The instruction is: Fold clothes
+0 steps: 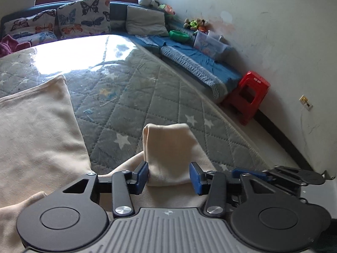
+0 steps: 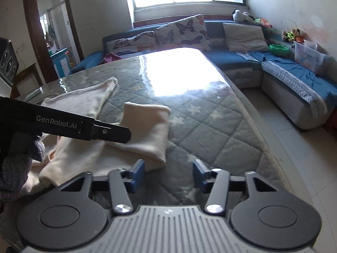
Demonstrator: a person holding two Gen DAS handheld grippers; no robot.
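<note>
Cream knit garment (image 1: 42, 130) spread on grey quilted star-print table (image 1: 160, 97) | folded sleeve (image 1: 168, 156) runs straight ahead between half-open left tongs (image 1: 169, 178) (pads not pressing) | right tongs (image 2: 168, 176) half-open, empty, sleeve end just left.
</note>
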